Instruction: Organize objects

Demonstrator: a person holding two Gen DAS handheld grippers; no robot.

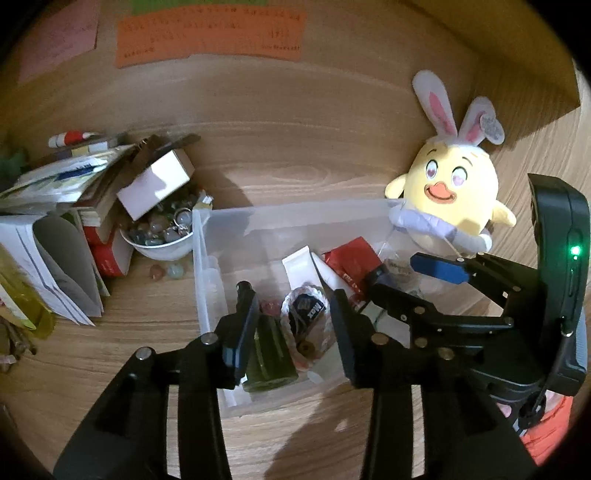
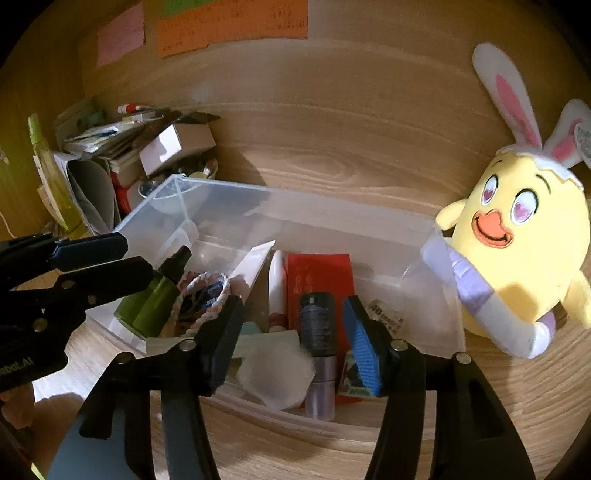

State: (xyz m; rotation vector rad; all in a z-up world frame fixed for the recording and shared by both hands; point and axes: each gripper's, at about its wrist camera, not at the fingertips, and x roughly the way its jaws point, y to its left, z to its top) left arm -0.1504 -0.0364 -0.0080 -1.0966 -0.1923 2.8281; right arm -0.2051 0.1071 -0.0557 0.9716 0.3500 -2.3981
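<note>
A clear plastic bin [image 1: 207, 258] [image 2: 155, 218] stands on the wooden desk. It holds a green bottle [image 1: 267, 354] [image 2: 147, 306], a rope-trimmed pouch [image 1: 306, 314] [image 2: 201, 291], a white tube [image 1: 299, 266] [image 2: 255, 266], a red packet [image 1: 351, 258] [image 2: 317, 273] and a dark cylinder [image 2: 317, 325]. My left gripper [image 1: 291, 314] is open above the bin's near left part, empty; it also shows in the right wrist view [image 2: 136, 254]. My right gripper [image 2: 291, 317] is open over the bin's front, empty; it also shows in the left wrist view [image 1: 391, 273].
A yellow chick plush with bunny ears [image 1: 450, 195] [image 2: 517, 236] leans at the bin's right end. A white bowl of stones [image 1: 162, 236] and a stack of books and papers [image 1: 55, 206] [image 2: 96, 155] stand left. Coloured notes [image 1: 210, 33] hang on the back wall.
</note>
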